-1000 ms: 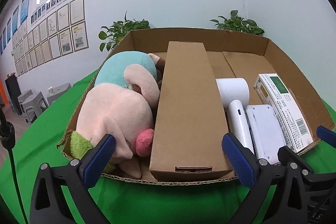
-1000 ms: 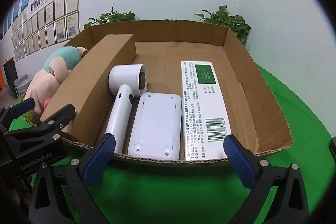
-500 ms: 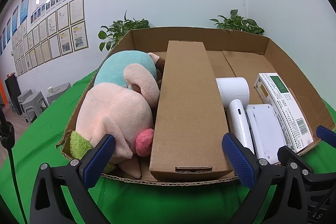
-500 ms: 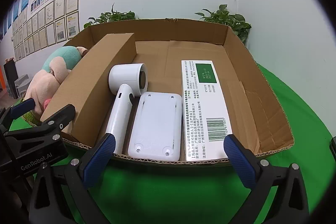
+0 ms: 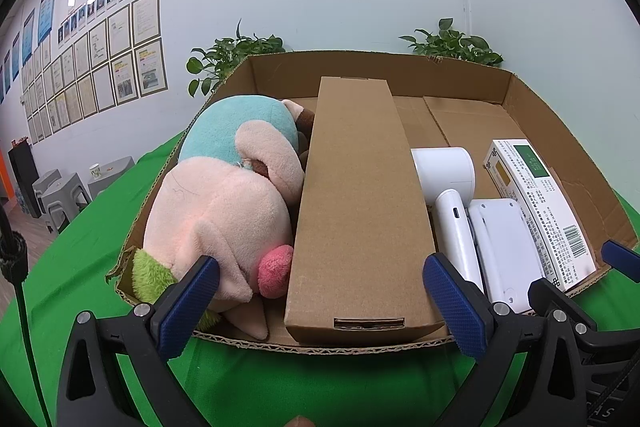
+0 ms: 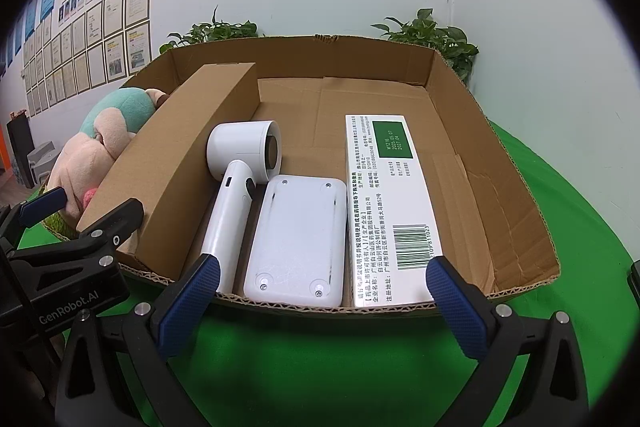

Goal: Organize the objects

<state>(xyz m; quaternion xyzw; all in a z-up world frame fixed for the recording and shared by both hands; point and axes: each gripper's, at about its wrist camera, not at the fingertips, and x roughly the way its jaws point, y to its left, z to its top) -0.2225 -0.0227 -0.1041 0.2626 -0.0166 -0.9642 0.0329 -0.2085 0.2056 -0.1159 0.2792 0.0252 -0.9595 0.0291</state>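
From my left wrist camera, the left gripper (image 5: 320, 301) has its jaws spread wide and empty, hanging just short of the near rim of the cardboard tray (image 5: 400, 67) on the green surface (image 5: 80, 267). The long brown box (image 5: 360, 203) lies dead ahead at 12 o'clock, running away from me between the jaws' line. The plush toy (image 5: 224, 203) is packed against it at 10 o'clock. My worry here: if I push forward to take the brown box, the left finger (image 5: 188, 301) would likely dig into the plush and drag it along (it bulges over the tray wall already).

From my right wrist camera, the right gripper (image 6: 320, 301) is likewise wide apart and holding nothing, just outside the tray rim. The white flat case (image 6: 298, 241) sits at 12 o'clock, the hair dryer (image 6: 236, 195) touching it at 11, and the white medicine carton (image 6: 390, 207) hard against it at 1. These three are so tight that closing on one could pinch or shift a neighbour. The left gripper's body shows at 9 o'clock, close enough to collide if both advance together.
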